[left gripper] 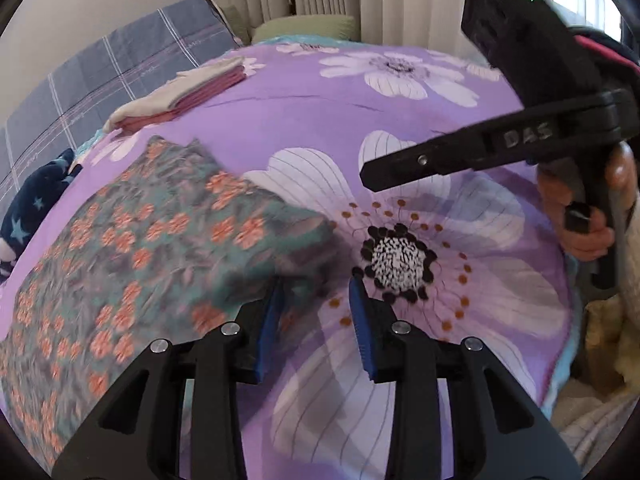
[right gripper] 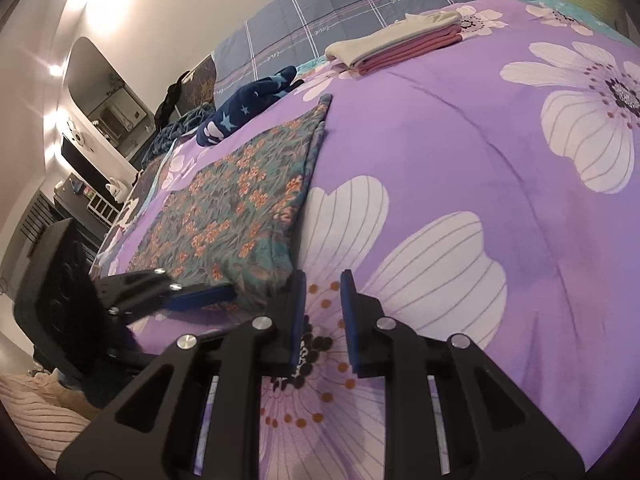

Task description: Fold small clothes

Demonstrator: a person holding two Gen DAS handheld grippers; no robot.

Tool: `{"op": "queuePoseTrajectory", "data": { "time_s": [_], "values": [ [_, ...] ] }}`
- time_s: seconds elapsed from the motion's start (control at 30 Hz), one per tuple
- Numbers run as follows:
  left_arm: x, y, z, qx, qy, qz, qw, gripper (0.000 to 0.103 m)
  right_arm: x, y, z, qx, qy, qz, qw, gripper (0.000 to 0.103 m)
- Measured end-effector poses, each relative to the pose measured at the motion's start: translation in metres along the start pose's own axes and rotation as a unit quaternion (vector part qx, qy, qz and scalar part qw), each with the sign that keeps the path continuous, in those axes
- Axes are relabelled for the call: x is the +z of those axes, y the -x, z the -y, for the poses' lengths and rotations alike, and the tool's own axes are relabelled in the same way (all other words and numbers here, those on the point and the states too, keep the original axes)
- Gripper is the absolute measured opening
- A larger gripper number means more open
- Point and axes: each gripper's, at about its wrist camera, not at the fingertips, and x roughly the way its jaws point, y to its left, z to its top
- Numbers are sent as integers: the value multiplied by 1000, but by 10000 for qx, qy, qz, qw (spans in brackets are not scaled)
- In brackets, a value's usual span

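Note:
A folded teal garment with orange flowers (left gripper: 160, 240) (right gripper: 232, 208) lies flat on the purple flowered bedspread (left gripper: 320, 92) (right gripper: 460, 120). My left gripper (left gripper: 316, 292) stands open at the garment's near right corner; its left pad overlaps the cloth edge, but the pads do not press on it. In the right wrist view one of its blue fingers (right gripper: 200, 294) rests at that same corner. My right gripper (right gripper: 323, 284) hovers just right of the garment over a printed flower, its jaws a narrow gap apart with only bedspread showing between them. A hand (left gripper: 580, 220) holds it.
A stack of folded clothes (left gripper: 180, 96) (right gripper: 400, 44), cream on pink, sits farther back on the bed. A navy star-print garment (left gripper: 28, 216) (right gripper: 248, 108) lies at the left edge. A blue checked quilt (left gripper: 120, 68) and a green pillow (left gripper: 304, 26) lie behind.

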Motion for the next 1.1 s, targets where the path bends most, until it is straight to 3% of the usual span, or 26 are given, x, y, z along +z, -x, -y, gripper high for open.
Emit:
{"op": "queuePoseTrajectory", "data": {
  "time_s": [0.07, 0.1, 0.13, 0.27, 0.33, 0.4, 0.5, 0.6, 0.67, 0.8, 0.9, 1.1],
  "values": [
    [1, -5, -8, -84, 164, -67, 9998, 25, 2, -1, 1, 88, 15, -26, 10000, 19],
    [1, -5, -15, -86, 306, -80, 9995, 9, 3, -3, 1, 119, 48, -57, 9999, 19],
    [-1, -4, -24, -94, 482, -90, 9988, 2, 5, -4, 0, 138, 83, -86, 9998, 19],
    [-19, 10, -75, -137, 1590, -43, 9872, 2, 9, -12, -7, 342, 292, -224, 9987, 19],
    [-26, 12, -83, -158, 1769, -38, 9841, 2, 9, -19, -16, 457, 507, -358, 9970, 19],
    [-29, 11, -81, -72, 1689, -56, 9856, 2, 7, -27, -25, 610, 705, -520, 9943, 21],
    [-30, 7, -76, 44, 1568, -62, 9876, 2, 5, -34, -37, 678, 960, -622, 9911, 33],
    [-32, 6, -76, -43, 1656, -44, 9862, 2, 7, -44, -47, 736, 1154, -683, 9882, 33],
    [-33, 8, -82, -141, 1765, -29, 9842, 2, 9, -54, -54, 669, 1233, -750, 9873, 6],
    [-36, 9, -85, -196, 1864, 5, 9823, 2, 9, -35, -81, 1002, 1772, -449, 9780, 6],
    [-37, 9, -86, -216, 1868, 11, 9822, 2, 5, -29, -83, 942, 2017, -535, 9734, 6],
    [-37, 10, -84, -204, 1827, 8, 9830, 2, 9, -21, -38, 467, 1353, -664, 9875, 6]
  ]
}}
